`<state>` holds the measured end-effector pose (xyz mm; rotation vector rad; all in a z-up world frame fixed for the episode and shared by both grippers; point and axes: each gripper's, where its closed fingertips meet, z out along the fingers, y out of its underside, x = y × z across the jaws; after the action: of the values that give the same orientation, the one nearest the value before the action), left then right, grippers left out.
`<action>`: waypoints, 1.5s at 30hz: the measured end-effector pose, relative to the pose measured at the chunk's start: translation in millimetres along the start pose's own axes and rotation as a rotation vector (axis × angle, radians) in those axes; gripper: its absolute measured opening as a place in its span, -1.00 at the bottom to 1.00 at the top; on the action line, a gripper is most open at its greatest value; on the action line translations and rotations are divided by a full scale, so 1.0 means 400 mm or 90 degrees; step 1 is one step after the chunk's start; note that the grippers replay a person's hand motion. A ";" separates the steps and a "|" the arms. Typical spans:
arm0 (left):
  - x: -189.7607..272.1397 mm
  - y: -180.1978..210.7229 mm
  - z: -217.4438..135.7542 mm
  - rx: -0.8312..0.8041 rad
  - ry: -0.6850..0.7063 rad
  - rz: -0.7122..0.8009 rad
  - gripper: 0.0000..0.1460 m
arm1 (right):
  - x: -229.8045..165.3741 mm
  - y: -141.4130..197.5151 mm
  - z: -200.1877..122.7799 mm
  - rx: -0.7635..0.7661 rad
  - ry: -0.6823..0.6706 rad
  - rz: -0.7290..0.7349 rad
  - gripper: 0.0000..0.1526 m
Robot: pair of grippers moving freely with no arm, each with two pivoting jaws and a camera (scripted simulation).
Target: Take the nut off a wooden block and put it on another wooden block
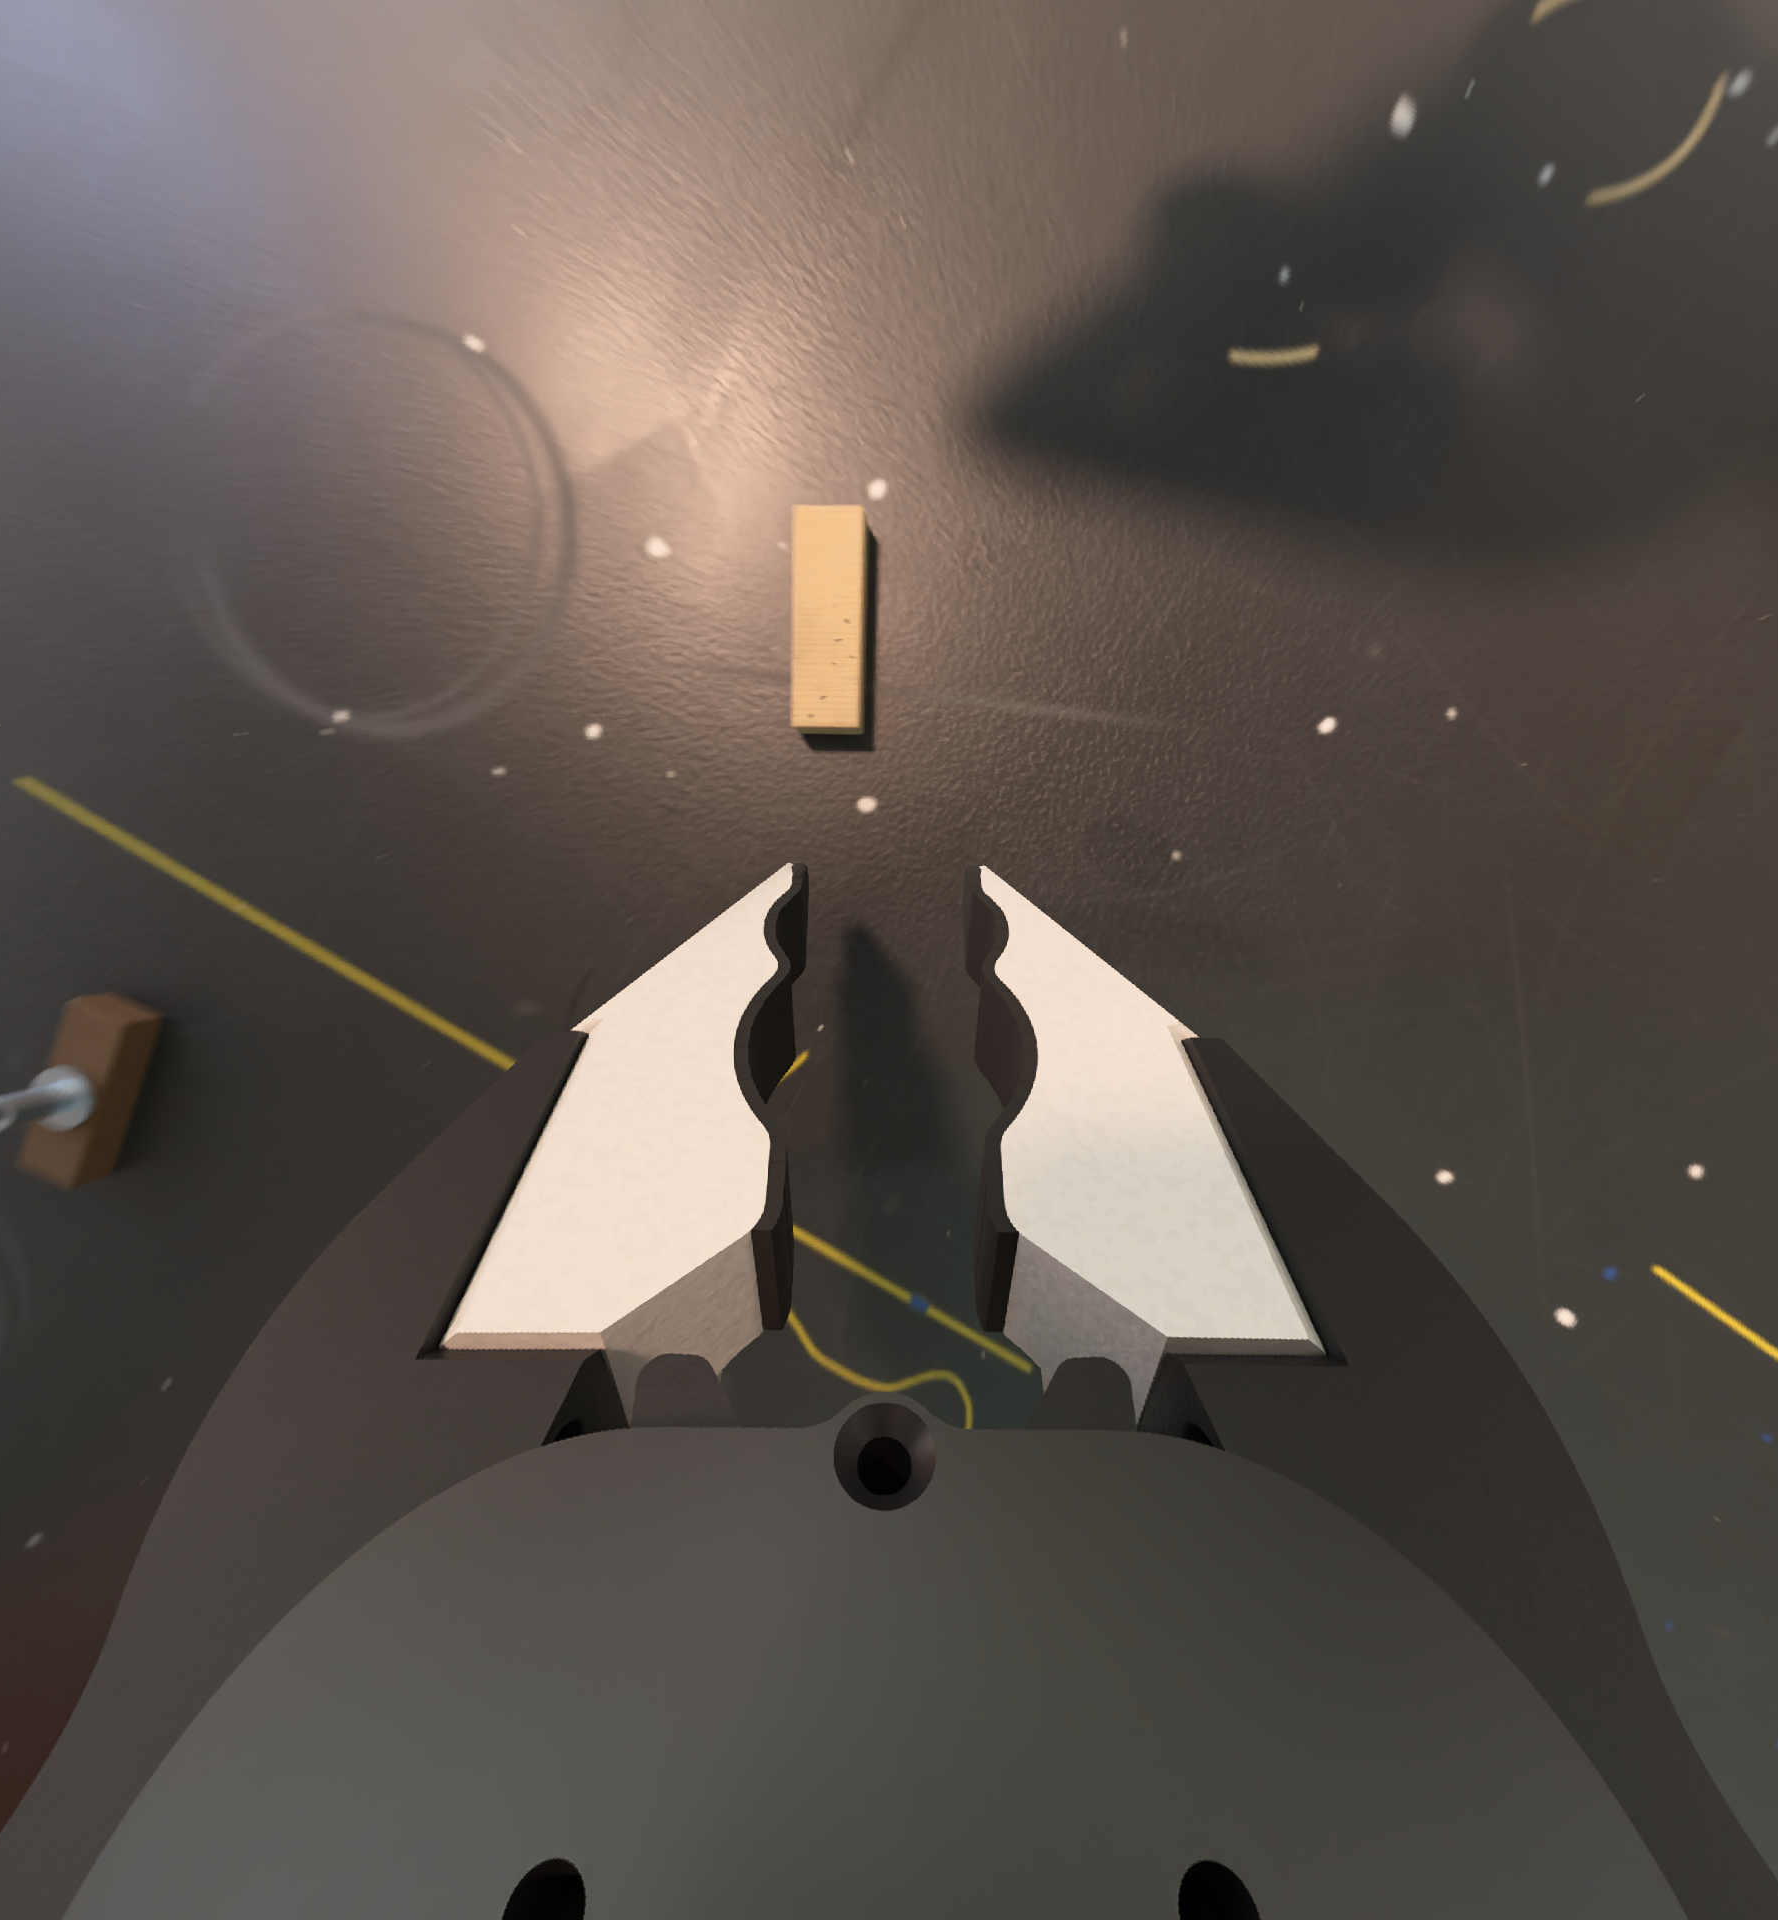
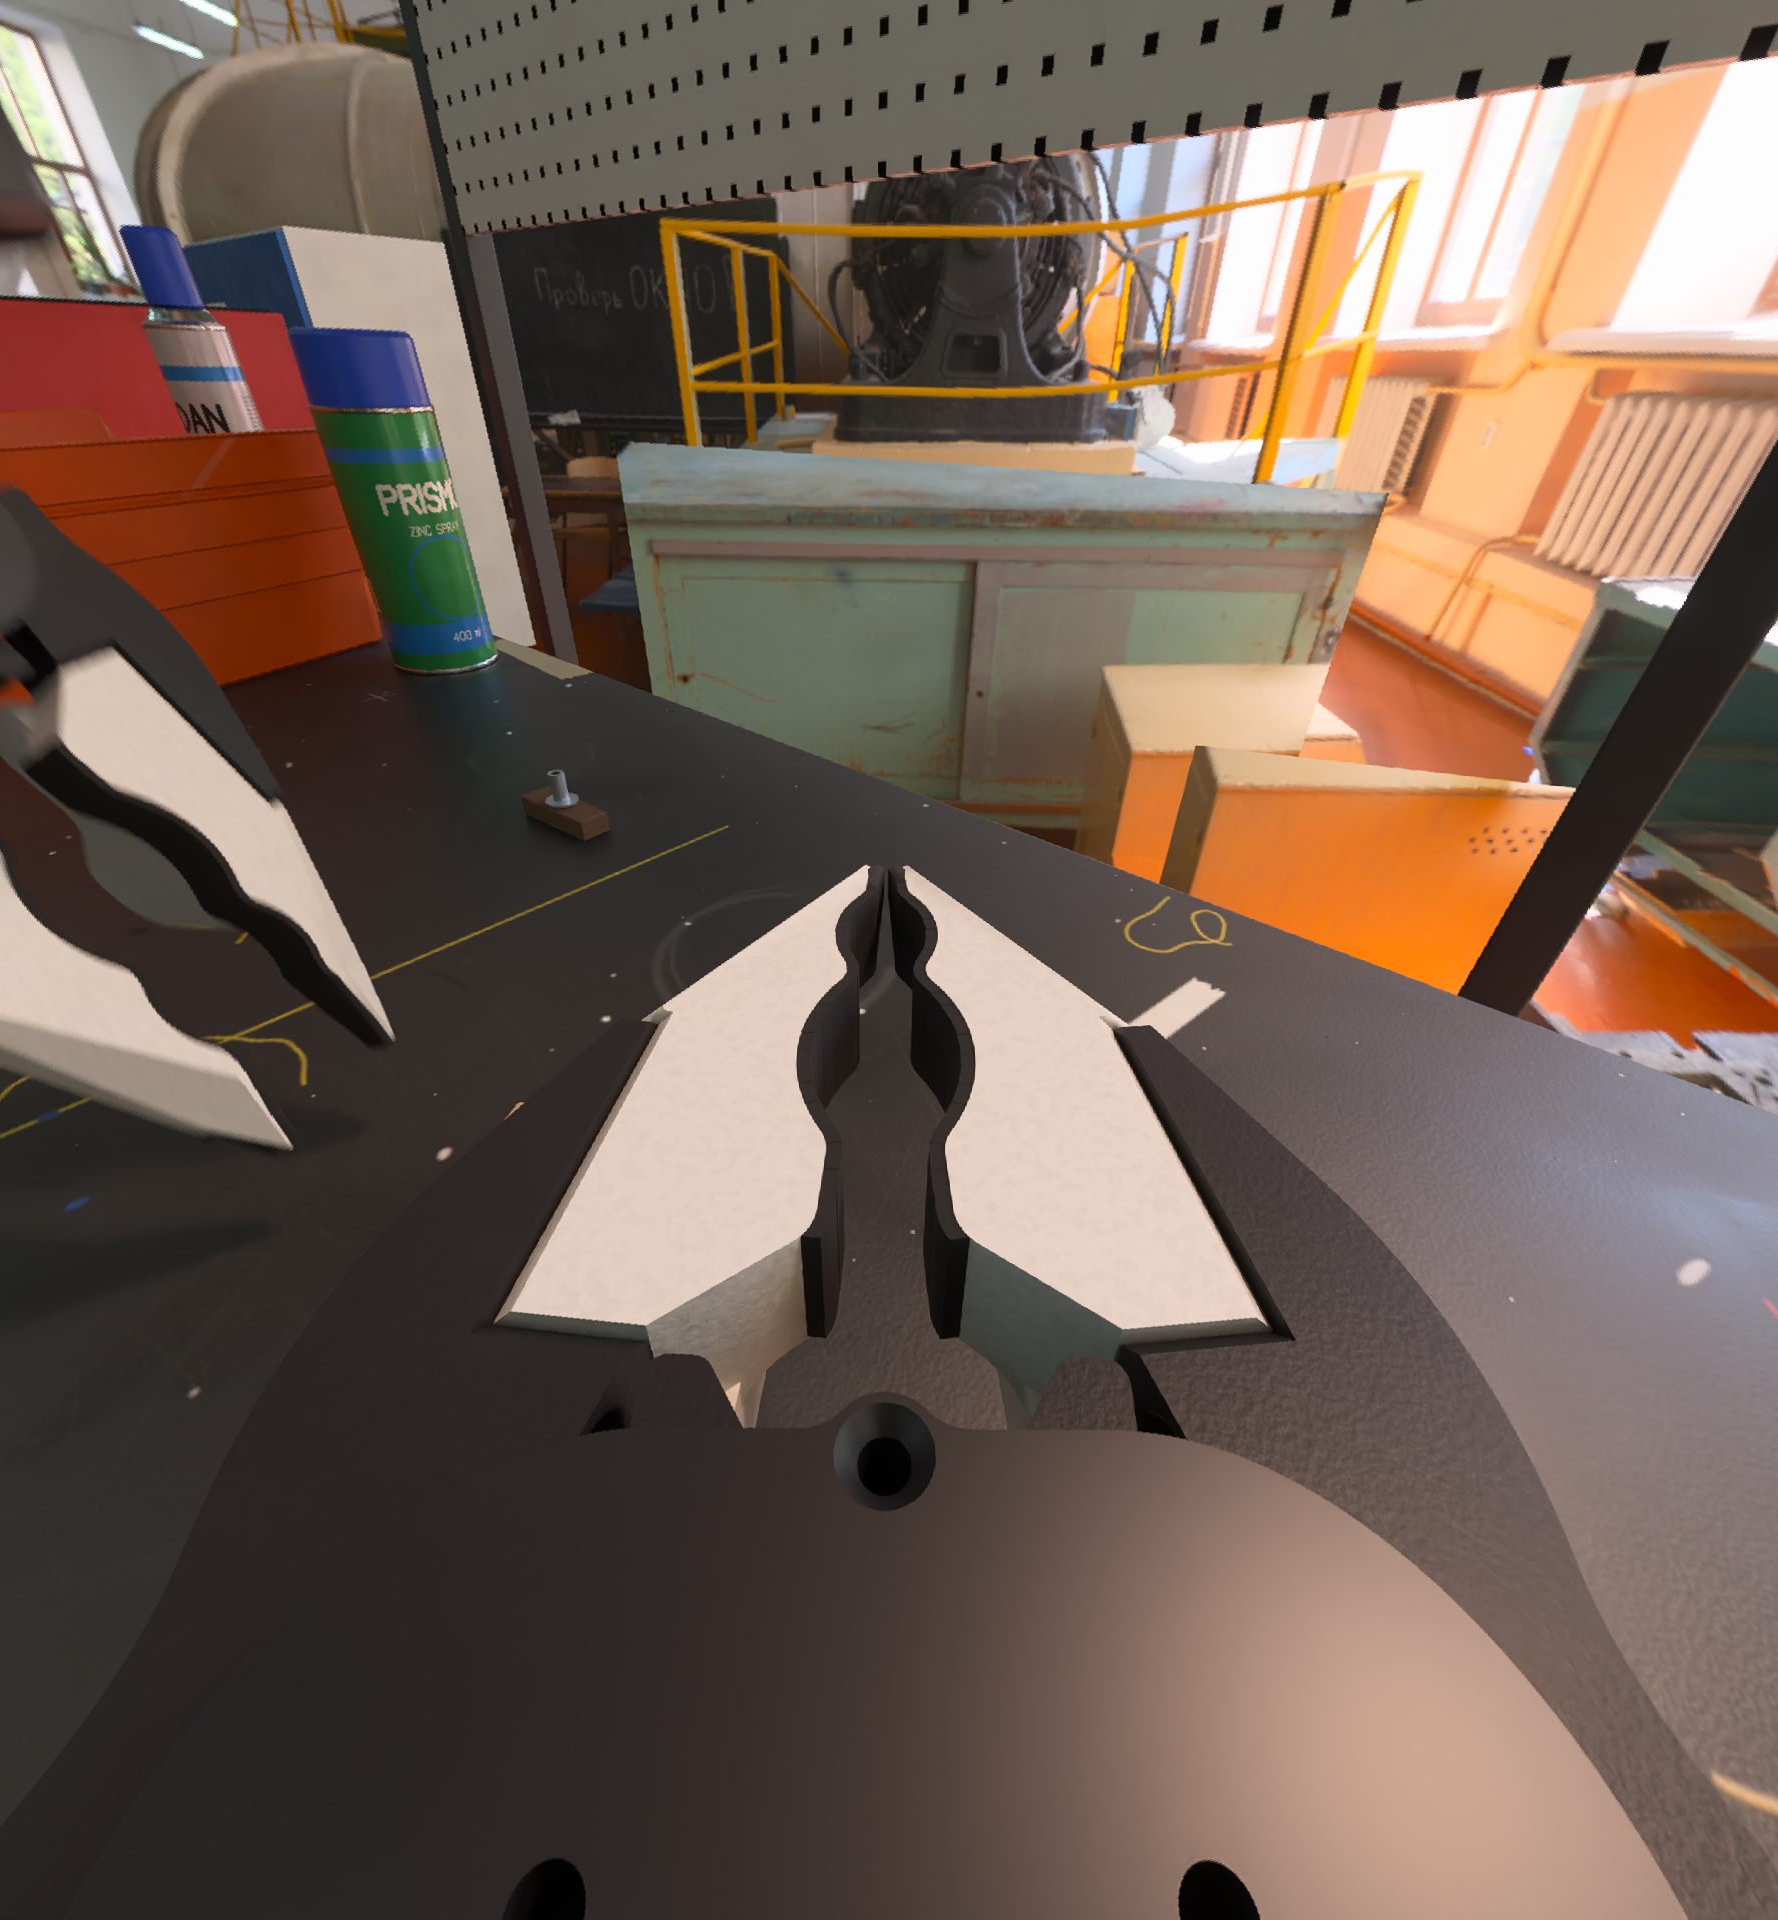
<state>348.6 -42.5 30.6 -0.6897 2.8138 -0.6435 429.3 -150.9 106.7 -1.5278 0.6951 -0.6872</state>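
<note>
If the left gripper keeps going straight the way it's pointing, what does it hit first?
Probably the dark tabletop. The left gripper, jaws open and empty, points down at it, with the pale wooden block lying just ahead of its line. Depth is hard to judge, so it might meet the block.

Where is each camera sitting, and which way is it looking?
Left wrist view: sits on the left hand-held gripper, looking down at the dark table; a pale wooden block lies ahead, and its own open fingers show.
Right wrist view: sits on the right hand-held gripper, looking across the table toward spray cans and a workshop; its own shut fingers show, with the left gripper nearby.
Shared: the brown block carrying the nut.
</note>
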 end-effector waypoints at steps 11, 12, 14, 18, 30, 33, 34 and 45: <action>-0.370 0.047 -0.301 0.113 -0.115 -0.172 -0.45 | -0.009 0.011 0.009 -0.022 0.001 -0.022 -0.99; -0.407 0.059 -0.295 0.119 -0.106 -0.189 -0.44 | -0.010 0.013 0.011 -0.026 0.003 -0.027 -0.99; -0.461 0.088 -0.261 0.107 -0.086 -0.217 -0.48 | -0.012 0.017 0.014 -0.034 0.007 -0.037 -0.99; -0.482 0.115 -0.160 0.063 -0.036 -0.154 -0.56 | -0.015 0.021 0.018 -0.043 0.015 -0.054 -0.99; -0.485 0.139 -0.016 -0.052 0.071 0.254 -0.74 | -0.010 0.025 0.021 -0.050 0.027 -0.057 -0.99; -0.489 0.141 -0.002 -0.062 0.093 0.247 -0.80 | -0.012 0.024 0.020 -0.047 0.024 -0.058 -0.99; -0.488 0.146 -0.001 -0.071 0.099 0.244 -0.83 | -0.012 0.023 0.019 -0.046 0.023 -0.057 -0.99; -0.540 0.127 -0.137 -0.030 -0.015 0.148 -0.91 | -0.011 0.014 0.012 -0.027 0.016 -0.044 -0.99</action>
<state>503.5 120.9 70.7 -0.3663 2.8356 -0.5260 430.1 -144.8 100.8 -1.5915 0.6814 -0.7485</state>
